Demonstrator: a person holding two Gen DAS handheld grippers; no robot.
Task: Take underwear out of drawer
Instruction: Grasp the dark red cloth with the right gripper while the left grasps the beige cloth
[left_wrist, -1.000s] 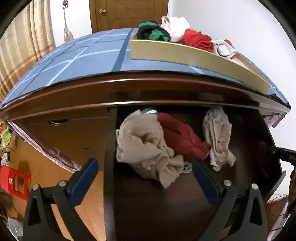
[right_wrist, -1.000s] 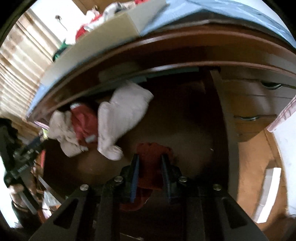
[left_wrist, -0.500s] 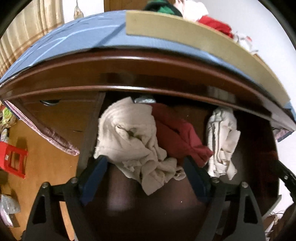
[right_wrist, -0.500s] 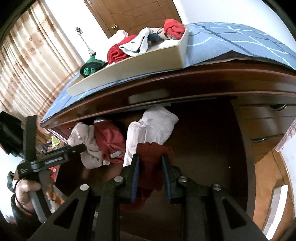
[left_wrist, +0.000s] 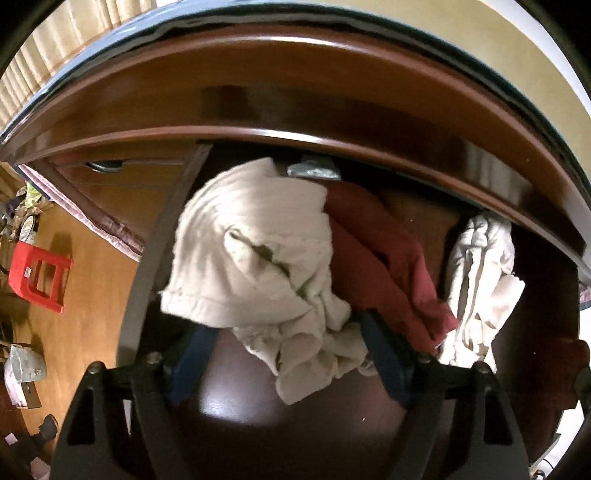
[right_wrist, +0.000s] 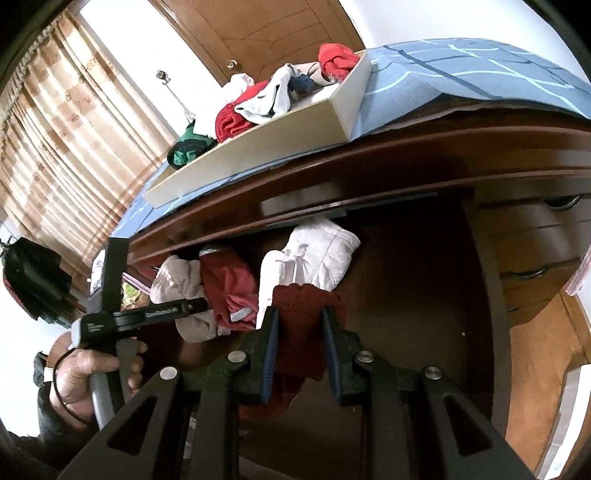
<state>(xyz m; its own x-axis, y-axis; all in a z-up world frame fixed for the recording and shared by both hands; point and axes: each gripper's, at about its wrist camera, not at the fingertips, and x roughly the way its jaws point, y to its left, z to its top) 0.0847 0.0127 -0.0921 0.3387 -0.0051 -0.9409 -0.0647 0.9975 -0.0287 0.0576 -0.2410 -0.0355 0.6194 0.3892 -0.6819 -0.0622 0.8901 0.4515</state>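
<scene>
A: Report the jaw state on each side.

B: The right gripper (right_wrist: 298, 343) has its jaws closed on a dark red garment (right_wrist: 303, 325), raised above the drawer (right_wrist: 424, 295) floor, presumably to carry it clear. The left gripper (left_wrist: 286, 354) has its jaws spread wide, straddling the beige underwear (left_wrist: 251, 254); nothing is gripped yet, a position that suits closing on it.

A: List the container contents.

B: The drawer holds the beige underwear at its left, a red garment (left_wrist: 388, 258) touching it, and a white garment (left_wrist: 480, 280) further right. The tray (right_wrist: 258, 155) on the covered surface holds several more garments.
</scene>
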